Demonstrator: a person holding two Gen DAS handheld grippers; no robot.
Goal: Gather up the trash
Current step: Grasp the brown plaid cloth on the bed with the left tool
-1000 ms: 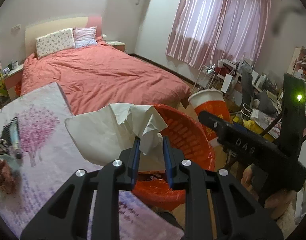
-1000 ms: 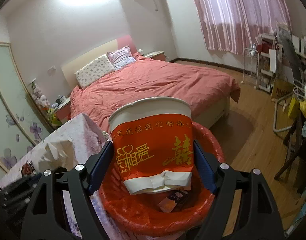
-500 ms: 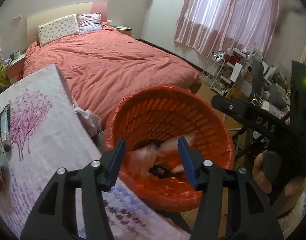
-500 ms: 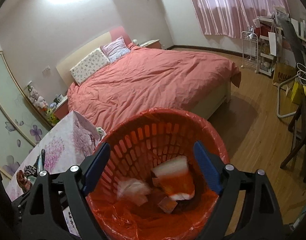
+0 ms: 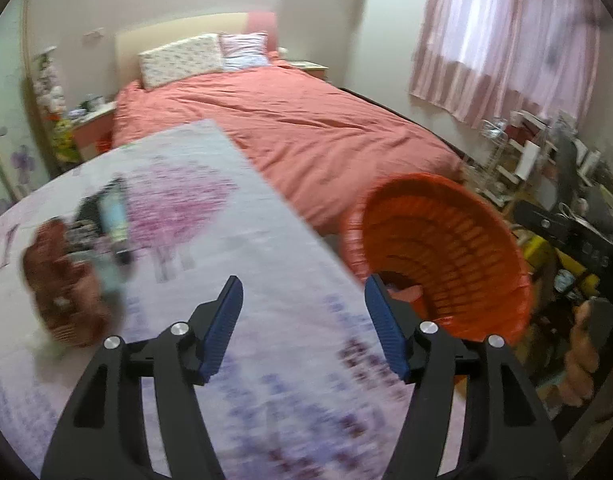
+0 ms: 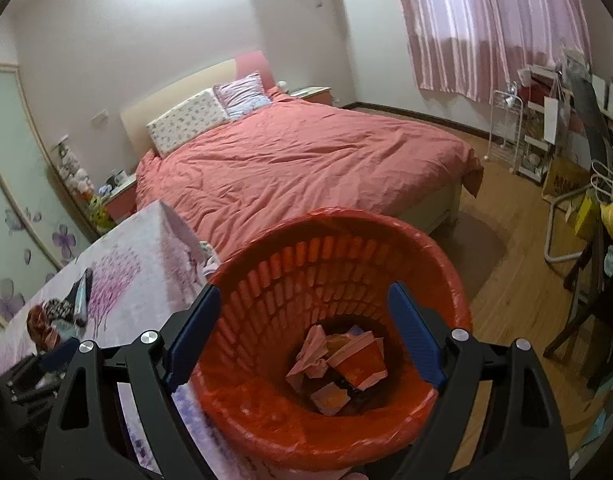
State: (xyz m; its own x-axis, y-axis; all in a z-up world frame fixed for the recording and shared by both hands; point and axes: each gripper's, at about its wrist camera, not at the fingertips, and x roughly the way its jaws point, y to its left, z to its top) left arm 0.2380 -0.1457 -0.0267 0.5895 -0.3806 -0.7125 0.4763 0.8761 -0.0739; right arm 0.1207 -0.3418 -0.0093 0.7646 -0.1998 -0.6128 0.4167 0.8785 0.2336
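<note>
The red plastic basket (image 6: 346, 216) stands beside the table, lined with a red bag. A red-and-white paper cup (image 6: 360, 364) and a crumpled tissue (image 6: 312, 354) lie at its bottom among other scraps. My right gripper (image 6: 305, 288) hangs open above the basket with nothing between its fingers. My left gripper (image 5: 304, 280) is over the floral tablecloth (image 5: 226, 240), left of the basket (image 5: 446, 248); its jaws are opening and hold nothing. This view is motion-blurred.
A brown-red object (image 5: 62, 280) and a tube on a dark item (image 5: 110, 216) lie on the table's left part. A bed with a pink cover (image 6: 306, 160) is behind. Cluttered shelves and chairs (image 6: 566, 140) fill the right side, over wooden floor (image 6: 506, 272).
The left gripper let go of the tissue and the right one the cup; both now lie in the basket. The left gripper has swung left, from above the basket to over the table.
</note>
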